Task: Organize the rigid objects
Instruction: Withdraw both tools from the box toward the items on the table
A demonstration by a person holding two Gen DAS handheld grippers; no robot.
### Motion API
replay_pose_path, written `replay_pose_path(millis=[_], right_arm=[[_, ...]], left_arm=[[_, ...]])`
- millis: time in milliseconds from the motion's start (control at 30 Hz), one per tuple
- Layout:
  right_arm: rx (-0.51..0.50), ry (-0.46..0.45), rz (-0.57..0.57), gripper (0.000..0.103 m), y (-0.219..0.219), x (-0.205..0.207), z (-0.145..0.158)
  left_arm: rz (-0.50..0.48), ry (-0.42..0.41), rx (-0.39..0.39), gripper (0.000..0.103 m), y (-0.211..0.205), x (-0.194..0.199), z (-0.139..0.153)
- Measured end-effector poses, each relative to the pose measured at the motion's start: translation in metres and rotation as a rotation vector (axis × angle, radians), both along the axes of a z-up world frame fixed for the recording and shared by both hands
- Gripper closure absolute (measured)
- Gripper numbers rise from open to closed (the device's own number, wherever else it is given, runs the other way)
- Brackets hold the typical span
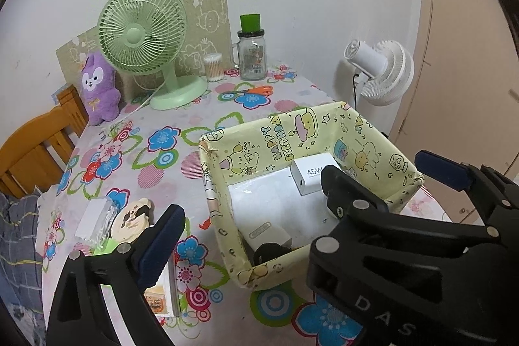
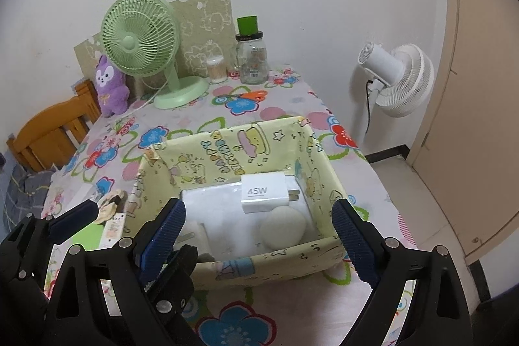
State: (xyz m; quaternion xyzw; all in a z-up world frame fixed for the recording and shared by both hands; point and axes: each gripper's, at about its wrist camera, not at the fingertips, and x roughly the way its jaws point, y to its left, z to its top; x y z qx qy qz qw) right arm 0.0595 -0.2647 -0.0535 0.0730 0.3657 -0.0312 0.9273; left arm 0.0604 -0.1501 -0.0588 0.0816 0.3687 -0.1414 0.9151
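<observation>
A: Left wrist view: yellow paper-lined box (image 1: pixel 249 151) on the floral tablecloth (image 1: pixel 194 118). Inside: 45W charger (image 1: pixel 308 175) lying on a flat white box (image 1: pixel 259 203), plus a white rounded device near the front wall. Left gripper (image 1: pixel 246 235) spread wide, nothing held.

B: Right wrist view agrees. Right gripper (image 2: pixel 259 235) also open and empty, hovering over the box's front wall. Charger prongs point right. A round white puck (image 2: pixel 283 231) sits just in front of the charger.

A: What's still outside?

B: Left of the box: small clear-wrapped white pack (image 1: pixel 94 221), cartoon-face disc (image 1: pixel 131 217) touching it, and a thin carton (image 1: pixel 165 290) partly hidden behind the left finger. Orange scissors (image 1: pixel 256 90) far back near the glass jar (image 1: pixel 252 54).

A: Handling guess?

B: All look light and rigid. The wrapped pack probably has slippery film, so pinch across the short sides, not the flat face. The disc looks flat and low; it likely needs an edge grip or a slide to tilt it up. For the carton, grip across its thin dimension.

A: Risks?

B: The box walls look like soft card; bumping the rim could shift the whole thing. Can't tell what the dark item in the near left corner is.
</observation>
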Motion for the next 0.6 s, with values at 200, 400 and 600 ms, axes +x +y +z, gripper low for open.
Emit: replay_pose_path(millis=[200, 400, 600], right_arm=[[-0.078, -0.017, -0.016, 0.009, 0.012, -0.005, 0.009], [-0.111, -0.046, -0.018, 0.009, 0.023, -0.011, 0.016], [-0.127, -0.058, -0.024, 0.009, 0.035, -0.017, 0.022]], left_arm=[[0.019, -0.010, -0.007, 0.002, 0.010, -0.006, 0.004], [0.019, -0.025, -0.025, 0.000, 0.022, -0.012, 0.009], [0.033, -0.025, -0.035, 0.000, 0.037, -0.014, 0.011]])
